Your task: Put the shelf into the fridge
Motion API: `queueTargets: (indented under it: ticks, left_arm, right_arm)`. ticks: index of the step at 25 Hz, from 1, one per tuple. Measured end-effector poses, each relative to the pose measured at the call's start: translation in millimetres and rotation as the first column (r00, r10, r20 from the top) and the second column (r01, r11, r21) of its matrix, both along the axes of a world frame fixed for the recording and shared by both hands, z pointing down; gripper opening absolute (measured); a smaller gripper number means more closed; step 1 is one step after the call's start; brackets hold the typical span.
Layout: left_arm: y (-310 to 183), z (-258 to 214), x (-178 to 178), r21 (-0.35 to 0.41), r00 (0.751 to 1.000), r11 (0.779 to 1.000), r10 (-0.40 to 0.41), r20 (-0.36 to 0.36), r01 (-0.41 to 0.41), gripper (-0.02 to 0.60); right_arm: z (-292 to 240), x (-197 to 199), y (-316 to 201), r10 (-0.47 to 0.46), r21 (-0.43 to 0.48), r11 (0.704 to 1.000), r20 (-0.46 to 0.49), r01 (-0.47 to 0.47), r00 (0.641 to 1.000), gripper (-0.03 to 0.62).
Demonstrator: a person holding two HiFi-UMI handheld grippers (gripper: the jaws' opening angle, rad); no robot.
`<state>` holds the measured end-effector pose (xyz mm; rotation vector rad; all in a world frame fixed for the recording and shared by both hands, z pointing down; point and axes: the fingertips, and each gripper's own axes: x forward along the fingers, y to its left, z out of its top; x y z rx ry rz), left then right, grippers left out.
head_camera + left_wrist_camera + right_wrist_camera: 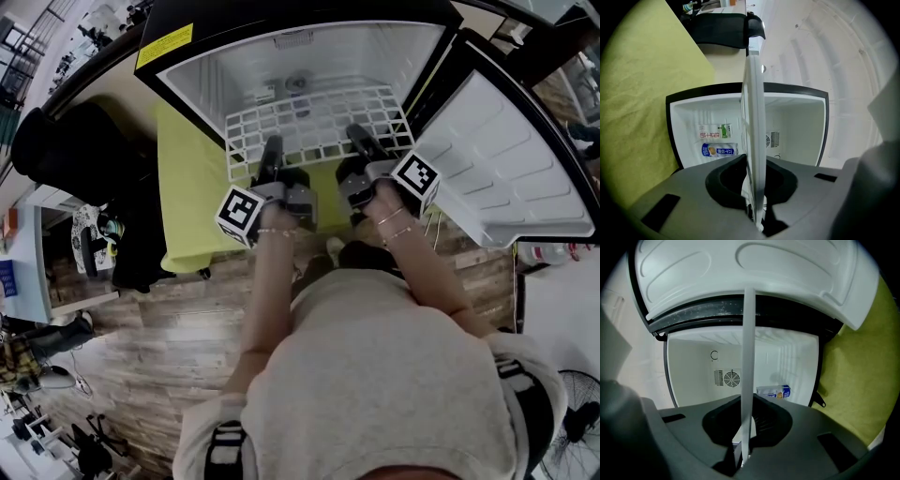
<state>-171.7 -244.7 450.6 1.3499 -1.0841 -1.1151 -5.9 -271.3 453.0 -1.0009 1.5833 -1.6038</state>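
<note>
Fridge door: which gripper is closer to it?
Right. The right gripper holds the shelf on the side next to the open fridge door; the left gripper holds it farther away, by the yellow-green cloth.

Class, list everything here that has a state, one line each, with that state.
fridge door: open.
shelf: held by its near edge, back part inside the fridge.
left gripper: shut on the shelf.
right gripper: shut on the shelf.
cartons: inside the fridge.

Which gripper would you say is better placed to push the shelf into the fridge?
Left gripper, marginally: both clamp the wire shelf, but the right gripper sits close beside the open fridge door.
</note>
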Motion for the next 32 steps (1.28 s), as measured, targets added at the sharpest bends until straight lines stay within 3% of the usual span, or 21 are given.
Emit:
queueTargets:
  ticks: [32]
  left_arm:
    - [-32, 5, -7, -0.002, 1.0, 1.0, -0.012, 0.002, 0.012, 0.035]
  right_arm:
    - [5, -6, -32, -0.004, 0.001, 1.0, 0.012, 0.004, 1.0, 0.031]
